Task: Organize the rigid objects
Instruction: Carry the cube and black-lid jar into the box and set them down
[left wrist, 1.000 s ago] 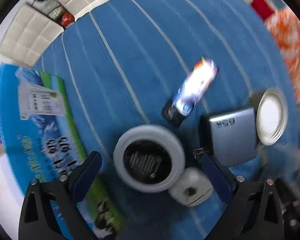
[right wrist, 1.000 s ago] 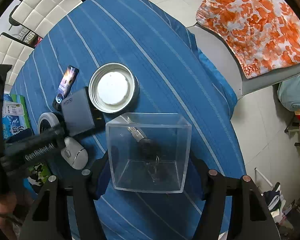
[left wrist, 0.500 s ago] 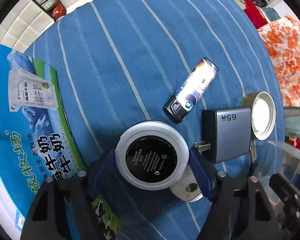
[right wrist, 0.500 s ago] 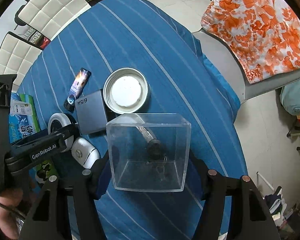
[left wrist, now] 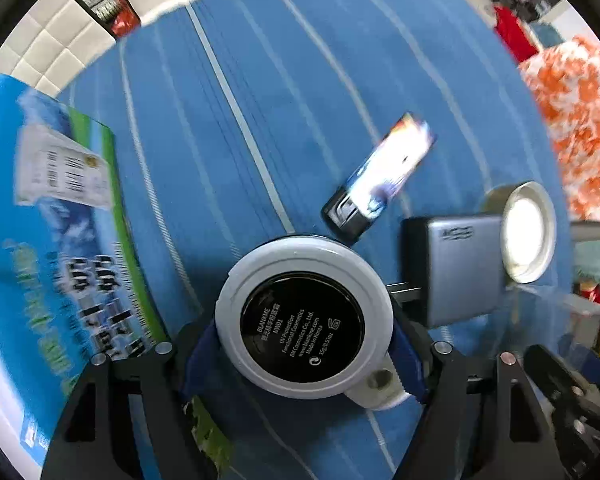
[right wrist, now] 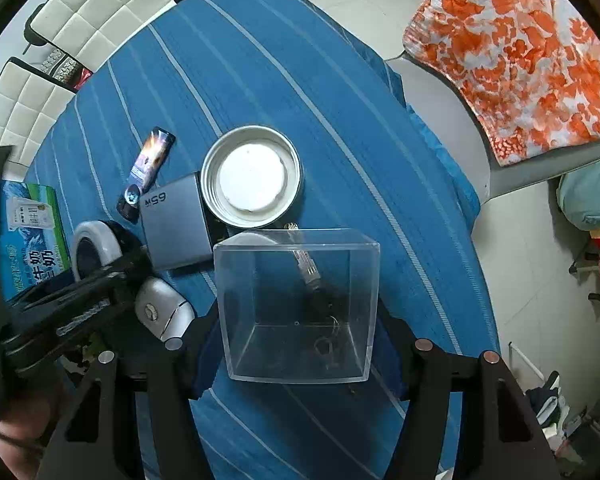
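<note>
I'm pinching the compact with my left gripper and the box with my right gripper; next I'm carrying the compact into it.

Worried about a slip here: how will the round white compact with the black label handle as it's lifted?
The compact looks rigid and probably light. Its smooth curved rim could pivot or squirt from the left gripper. On edge, it would likely roll.

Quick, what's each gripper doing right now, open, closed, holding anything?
Left gripper: closed on the round white compact.
Right gripper: closed on the clear plastic box.
</note>
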Demonstrator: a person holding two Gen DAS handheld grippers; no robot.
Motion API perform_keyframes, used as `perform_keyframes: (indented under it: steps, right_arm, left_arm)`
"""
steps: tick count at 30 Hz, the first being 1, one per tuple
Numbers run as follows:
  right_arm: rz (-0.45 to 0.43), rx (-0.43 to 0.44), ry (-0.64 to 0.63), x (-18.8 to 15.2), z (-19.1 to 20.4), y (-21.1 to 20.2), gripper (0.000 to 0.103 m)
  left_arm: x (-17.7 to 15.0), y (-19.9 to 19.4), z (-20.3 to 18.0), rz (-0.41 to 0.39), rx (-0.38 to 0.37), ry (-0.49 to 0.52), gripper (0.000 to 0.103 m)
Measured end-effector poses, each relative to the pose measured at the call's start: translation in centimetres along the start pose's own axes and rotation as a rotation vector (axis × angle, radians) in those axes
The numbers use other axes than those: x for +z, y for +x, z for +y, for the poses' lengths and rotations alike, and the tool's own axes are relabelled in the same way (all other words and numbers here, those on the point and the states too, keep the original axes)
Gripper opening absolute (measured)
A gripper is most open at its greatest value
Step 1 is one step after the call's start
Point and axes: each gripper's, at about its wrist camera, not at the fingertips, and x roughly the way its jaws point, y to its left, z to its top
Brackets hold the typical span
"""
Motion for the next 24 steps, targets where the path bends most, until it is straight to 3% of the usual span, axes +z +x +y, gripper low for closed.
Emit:
perform_keyframes:
  steps: [9,16,24]
  right_arm:
    - [-0.086,0.01,-0.09,-1.8,1.6,-5.4,0.066]
    - [-0.166,0.044,-0.214,-5.1,6.7,-10.5,0.066]
    - [-0.218,0.116,-0.376,-10.1,14.6,-14.0,0.066]
  left_arm:
    - [-3.6,-9.3,0.4,-0.2,-0.055,0.004,0.073]
    - [-6.3,-14.8,5.1,-0.322,-0.057,-0.049,0.073]
    - [-11.4,-18.3,13.1,-0.369,0.002,-0.195,0.073]
